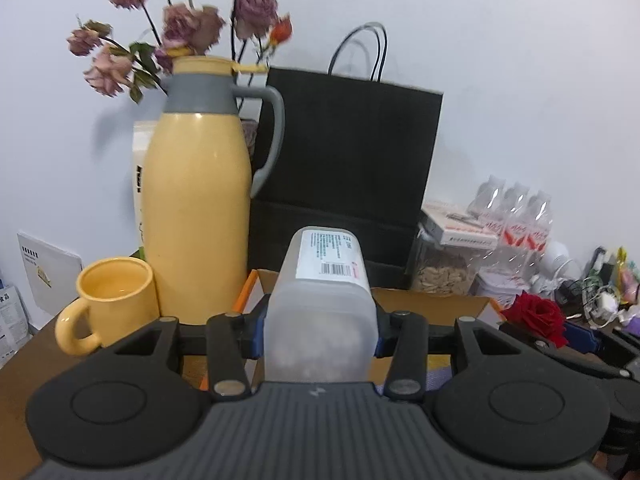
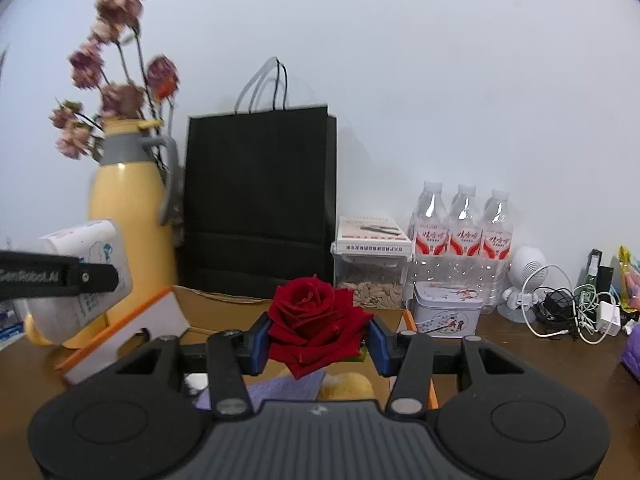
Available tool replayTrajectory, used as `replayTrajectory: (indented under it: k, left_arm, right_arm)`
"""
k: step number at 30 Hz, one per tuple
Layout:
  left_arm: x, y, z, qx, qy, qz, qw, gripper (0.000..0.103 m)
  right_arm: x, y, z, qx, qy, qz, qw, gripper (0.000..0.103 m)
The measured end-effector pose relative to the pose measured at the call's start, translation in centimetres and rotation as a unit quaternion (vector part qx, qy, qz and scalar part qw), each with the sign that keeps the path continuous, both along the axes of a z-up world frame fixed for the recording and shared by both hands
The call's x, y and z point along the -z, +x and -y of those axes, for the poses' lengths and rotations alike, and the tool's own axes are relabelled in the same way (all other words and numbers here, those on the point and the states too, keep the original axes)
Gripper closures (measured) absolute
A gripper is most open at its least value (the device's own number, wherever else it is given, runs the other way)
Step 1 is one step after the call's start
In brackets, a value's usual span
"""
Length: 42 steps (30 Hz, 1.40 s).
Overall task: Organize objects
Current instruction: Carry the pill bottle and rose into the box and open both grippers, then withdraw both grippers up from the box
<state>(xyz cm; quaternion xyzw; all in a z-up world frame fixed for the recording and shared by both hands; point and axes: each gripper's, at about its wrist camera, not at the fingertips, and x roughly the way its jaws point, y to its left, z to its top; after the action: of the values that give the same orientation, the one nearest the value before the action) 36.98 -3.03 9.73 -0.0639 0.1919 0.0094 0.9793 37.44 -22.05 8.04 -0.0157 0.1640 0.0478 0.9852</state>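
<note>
My left gripper is shut on a frosted white plastic bottle with a barcode label, held lying along the fingers above an open cardboard box. My right gripper is shut on a red rose, its bloom squeezed between the blue pads. The same rose and the right gripper show at the right edge of the left wrist view. In the right wrist view the bottle and the left gripper's finger show at the left. The box lies below both.
A yellow thermos jug and yellow mug stand left, dried pink flowers behind. A black paper bag leans on the wall. Right of it are a seed jar, water bottles, a tin and tangled chargers.
</note>
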Motion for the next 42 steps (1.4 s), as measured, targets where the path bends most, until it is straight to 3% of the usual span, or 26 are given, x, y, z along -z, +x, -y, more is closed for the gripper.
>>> replayTrajectory:
  k: [7,15,17,18,19,20,21,22,32,42]
  left_arm:
    - [1.6,3.7,0.5,-0.001,0.015,-0.03,0.9995,0.058]
    - [3.1,4.8,0.9,0.004,0.025,-0.042,0.9988,0.057]
    - [3.3,4.8,1.0,0.01,0.03,-0.041,0.9987,0.047]
    - [3.3,4.8,1.1,0.009,0.033,-0.039,0.9987,0.022]
    - [3.3,4.8,1.2,0.007,0.035,-0.036,0.9987,0.008]
    - [3.2,4.6,1.2,0.002,0.039,-0.025,0.9989,0.0]
    - [3.2,4.4,1.2,-0.006,0.042,-0.016,0.999,0.0]
    - [3.1,4.4,1.3,-0.009,0.043,-0.016,0.9989,0.0]
    - [3.0,4.6,1.1,-0.007,0.038,-0.027,0.9989,0.0]
    - [1.6,2.9,1.1,0.008,0.026,-0.009,0.9996,0.0]
  right_arm:
    - [1.4,5.4,1.1,0.014,0.011,-0.052,0.998,0.056]
    - [2.9,6.8,1.6,0.009,0.014,-0.077,0.997,0.056]
    - [3.1,6.8,1.4,0.01,0.009,-0.08,0.997,0.054]
    - [3.1,6.8,1.3,0.01,0.006,-0.083,0.997,0.049]
    - [3.1,6.8,1.3,0.009,0.003,-0.085,0.996,0.042]
    - [3.1,6.8,1.3,0.008,0.002,-0.087,0.996,0.021]
    - [3.1,6.7,1.4,0.008,0.001,-0.085,0.996,0.004]
    - [3.1,6.7,1.4,0.007,0.001,-0.081,0.997,0.001]
    - [2.9,6.5,1.4,0.007,-0.001,-0.078,0.997,0.0]
    - [2.1,4.5,1.0,0.002,-0.013,-0.058,0.998,0.0]
